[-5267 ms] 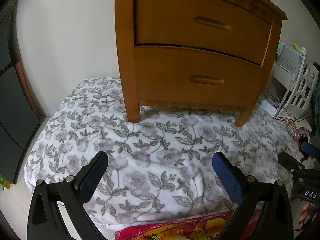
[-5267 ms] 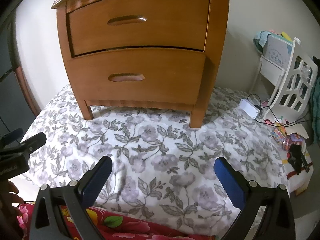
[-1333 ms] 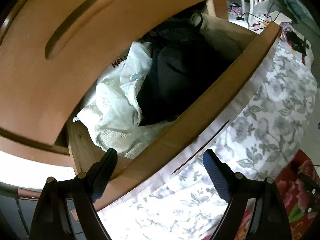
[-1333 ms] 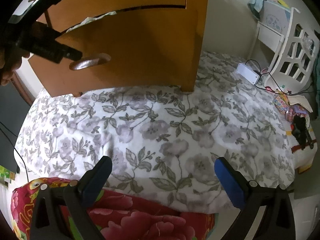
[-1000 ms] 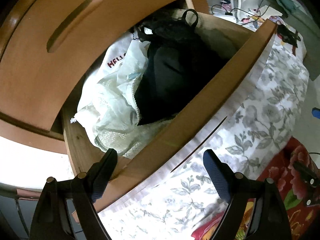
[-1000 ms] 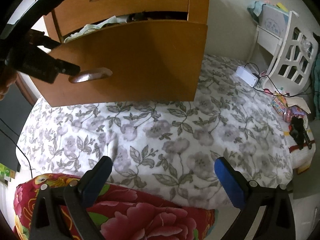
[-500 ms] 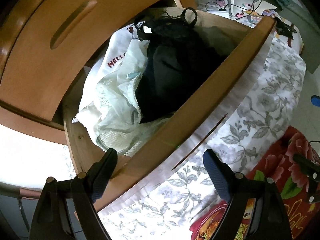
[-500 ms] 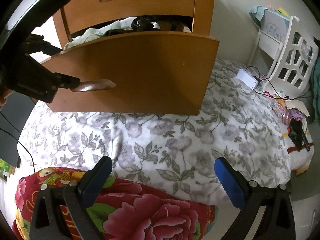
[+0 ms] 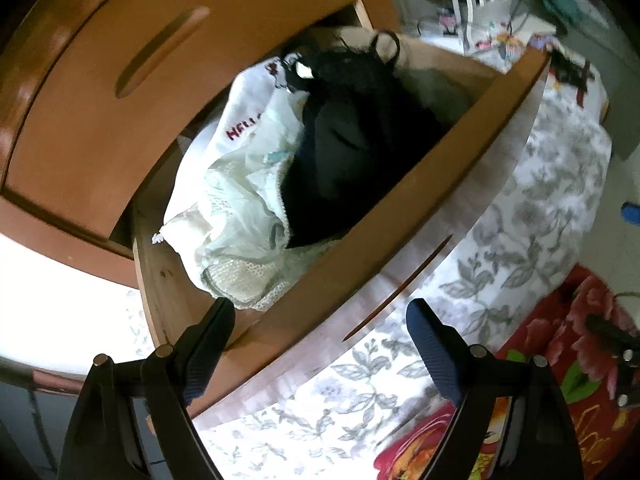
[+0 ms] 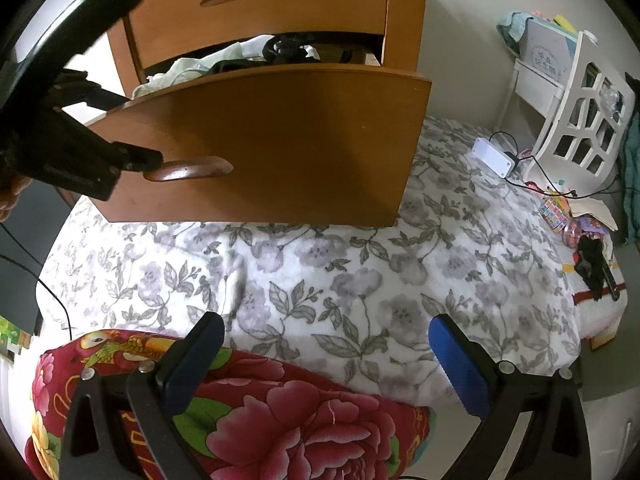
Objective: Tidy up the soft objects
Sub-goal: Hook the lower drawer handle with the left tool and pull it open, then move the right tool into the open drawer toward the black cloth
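Now the drawer [image 10: 280,140] sits further out, while left fingers [image 9: 212,340] and right fingers [image 10: 196,356] gape open.

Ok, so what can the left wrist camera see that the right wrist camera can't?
Only the left wrist view looks down into the open drawer: a black garment lies beside white lacy clothes, one of them with red letters. Only the right wrist view shows a white power strip on the bedspread and a pale card on the white stand. Both show the open drawer with clothes in it, the grey flowered bedspread and the red flowered blanket.
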Available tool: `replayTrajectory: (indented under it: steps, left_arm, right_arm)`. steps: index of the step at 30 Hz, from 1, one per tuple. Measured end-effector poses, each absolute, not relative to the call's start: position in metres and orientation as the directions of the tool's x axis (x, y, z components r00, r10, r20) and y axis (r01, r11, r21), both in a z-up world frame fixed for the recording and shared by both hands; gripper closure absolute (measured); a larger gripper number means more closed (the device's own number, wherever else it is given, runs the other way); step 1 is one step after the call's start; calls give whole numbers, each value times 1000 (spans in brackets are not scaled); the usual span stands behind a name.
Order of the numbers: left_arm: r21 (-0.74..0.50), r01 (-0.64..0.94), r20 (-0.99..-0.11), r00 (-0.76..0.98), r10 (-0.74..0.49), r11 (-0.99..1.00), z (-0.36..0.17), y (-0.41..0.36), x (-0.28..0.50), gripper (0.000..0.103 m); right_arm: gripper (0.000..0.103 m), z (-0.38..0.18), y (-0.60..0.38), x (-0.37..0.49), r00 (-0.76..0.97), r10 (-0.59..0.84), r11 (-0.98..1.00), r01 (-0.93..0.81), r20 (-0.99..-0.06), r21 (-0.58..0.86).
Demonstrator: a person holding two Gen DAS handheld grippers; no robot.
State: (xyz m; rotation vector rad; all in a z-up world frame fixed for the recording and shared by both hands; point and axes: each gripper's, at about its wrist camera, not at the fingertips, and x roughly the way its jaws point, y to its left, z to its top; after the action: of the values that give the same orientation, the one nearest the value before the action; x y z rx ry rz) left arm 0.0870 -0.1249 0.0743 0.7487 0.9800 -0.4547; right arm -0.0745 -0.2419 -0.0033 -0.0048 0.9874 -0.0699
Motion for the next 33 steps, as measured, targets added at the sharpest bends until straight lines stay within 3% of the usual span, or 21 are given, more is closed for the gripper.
replayTrajectory:
  steps: [6,10,16,20,22,27,33]
  left_arm:
    - [403,571,-799,600,-28,715,101,-109,77,15]
    - [274,443,-725,679,-119,854,128,-84,56,15]
    - [116,302,-640,751,-162,946,126,-43,14,15]
    - [40,228,-608,778,-157,973,117,-20,-1,13]
    - [9,190,-594,790,-148,982,113,-11,-4,6]
    - [-30,96,-564,820,-96,995,102,5,-7,0]
    - [-119,47,-536,838,-104,992,94,27,-7,0]
  right_arm:
    - [0,-3,-243,-75,548,-62,998,58,-834,-36]
    - [0,-4,-242,-72,545,-60,998,51,-837,-38]
    - [0,-7,-240,-71,541,-70,997,47,-838,-53]
    - [0,-8,-239,-71,542,-77,997,48,-837,-61]
    - [0,-7,-238,-70,546,-80,997,47,-834,-65]
    - [0,6,-239,-69,583,-76,997,59,-809,-51]
    - [0,40,-246,-64,666,-42,998,59,-745,-3]
